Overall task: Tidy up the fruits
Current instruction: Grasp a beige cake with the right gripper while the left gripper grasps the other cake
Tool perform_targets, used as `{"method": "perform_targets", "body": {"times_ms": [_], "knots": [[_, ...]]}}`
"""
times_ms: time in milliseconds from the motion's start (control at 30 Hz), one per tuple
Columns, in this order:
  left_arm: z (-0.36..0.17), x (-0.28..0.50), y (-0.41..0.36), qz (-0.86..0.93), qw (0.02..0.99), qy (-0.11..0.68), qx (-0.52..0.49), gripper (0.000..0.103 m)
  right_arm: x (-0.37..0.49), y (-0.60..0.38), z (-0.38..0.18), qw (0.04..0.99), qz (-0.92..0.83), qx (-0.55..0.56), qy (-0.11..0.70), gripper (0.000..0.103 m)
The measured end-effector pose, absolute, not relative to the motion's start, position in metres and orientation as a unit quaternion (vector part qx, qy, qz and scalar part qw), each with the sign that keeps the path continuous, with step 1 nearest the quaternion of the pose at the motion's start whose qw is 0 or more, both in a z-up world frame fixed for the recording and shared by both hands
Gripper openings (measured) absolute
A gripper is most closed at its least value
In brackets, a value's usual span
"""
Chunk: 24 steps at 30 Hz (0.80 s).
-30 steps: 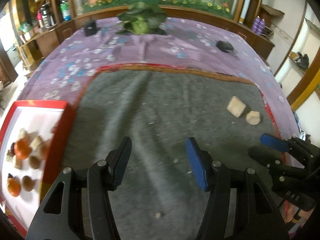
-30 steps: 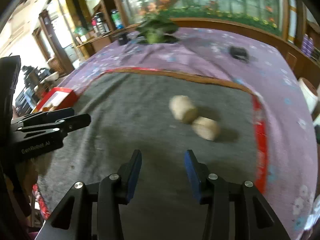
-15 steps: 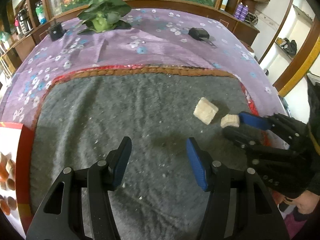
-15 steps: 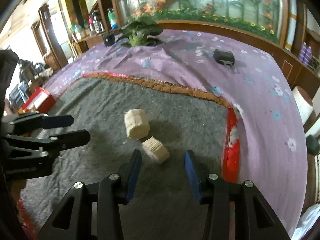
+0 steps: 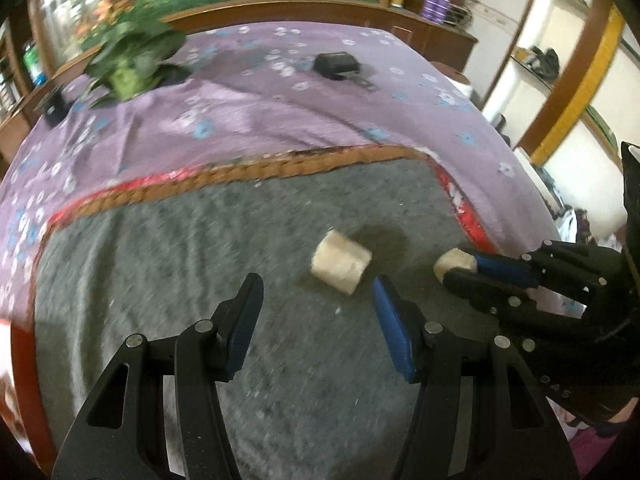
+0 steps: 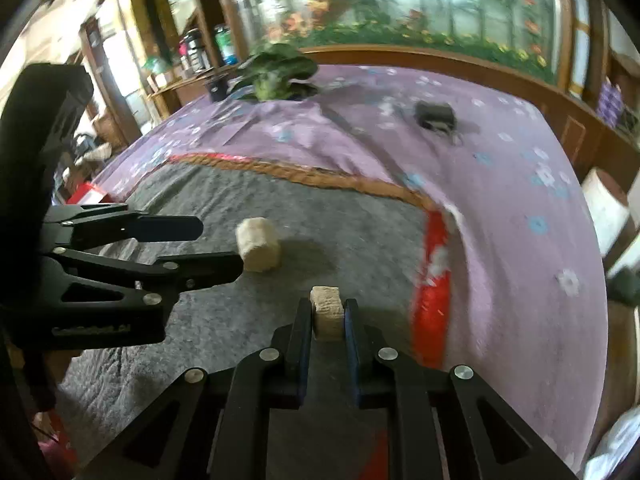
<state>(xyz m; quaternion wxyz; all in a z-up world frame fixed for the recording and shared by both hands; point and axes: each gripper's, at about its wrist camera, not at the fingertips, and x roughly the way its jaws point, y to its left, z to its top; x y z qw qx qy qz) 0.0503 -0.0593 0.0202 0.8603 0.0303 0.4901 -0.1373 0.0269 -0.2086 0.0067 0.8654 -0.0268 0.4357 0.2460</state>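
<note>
Right tool just clamped on small beige cut block; left tool apart near larger beige chunk; best lifted straight, gently.

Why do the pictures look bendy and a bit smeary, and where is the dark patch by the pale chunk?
Both wrist views use a fisheye lens, so the table edge curves and corners go black. Left wrist view: the grey mat streaks with motion blur, and a soft shadow lies beside the bigger pale chunk. Right wrist view: the purple cloth and plant are smeared; the window glares white at the top.
</note>
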Motion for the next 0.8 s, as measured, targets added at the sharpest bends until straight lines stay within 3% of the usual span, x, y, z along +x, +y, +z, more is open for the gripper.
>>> {"method": "perform_targets", "body": {"times_ms": [200, 233, 267, 300, 800], "knots": [[0.008, 0.063, -0.071, -0.152, 0.853, 0.498, 0.046, 0.056, 0.028, -0.206, 0.002, 0.862, 0.250, -0.027, 0.440, 0.015], [0.008, 0.063, -0.071, -0.151, 0.855, 0.493, 0.048, 0.052, 0.028, -0.206, 0.002, 0.862, 0.251, -0.027, 0.439, 0.015], [0.008, 0.062, -0.071, -0.147, 0.858, 0.489, 0.052, 0.034, 0.028, -0.207, 0.002, 0.862, 0.251, -0.026, 0.439, 0.015], [0.008, 0.062, -0.070, -0.142, 0.860, 0.486, 0.056, 0.029, 0.028, -0.207, 0.002, 0.862, 0.251, -0.024, 0.440, 0.015], [0.020, 0.021, -0.035, -0.103, 0.873, 0.475, 0.036, 0.028, 0.004, -0.180, 0.011, 0.862, 0.261, -0.033, 0.434, 0.015]]}}
